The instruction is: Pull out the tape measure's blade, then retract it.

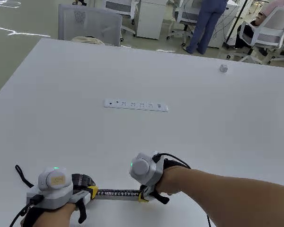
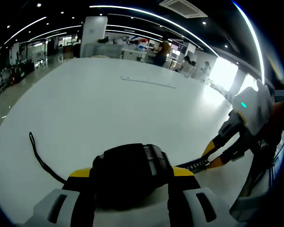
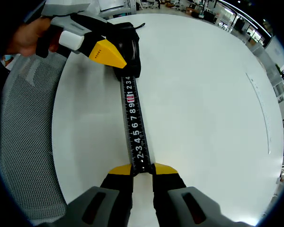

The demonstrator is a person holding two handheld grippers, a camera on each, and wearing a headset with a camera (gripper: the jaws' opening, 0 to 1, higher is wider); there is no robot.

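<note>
A black tape measure case (image 2: pixel 130 172) sits clamped between the yellow-tipped jaws of my left gripper (image 1: pixel 87 193) near the table's front edge. Its dark blade (image 3: pixel 134 124) with white numbers runs out flat over the table to my right gripper (image 3: pixel 142 169), which is shut on the blade's end. In the head view the blade (image 1: pixel 117 193) spans a short gap between the two grippers, with the right gripper (image 1: pixel 143 196) on the right. The case (image 3: pixel 126 48) lies at the far end of the blade in the right gripper view. A black wrist strap (image 2: pixel 41 161) trails off the case to the left.
The white table (image 1: pixel 146 75) stretches far ahead. A white power strip (image 1: pixel 135 105) lies mid-table and a small grey object (image 1: pixel 223 68) sits far right. Office chairs (image 1: pixel 89 23) and a standing person (image 1: pixel 206 23) are beyond the far edge. A mesh chair (image 3: pixel 26 142) is beside the table edge.
</note>
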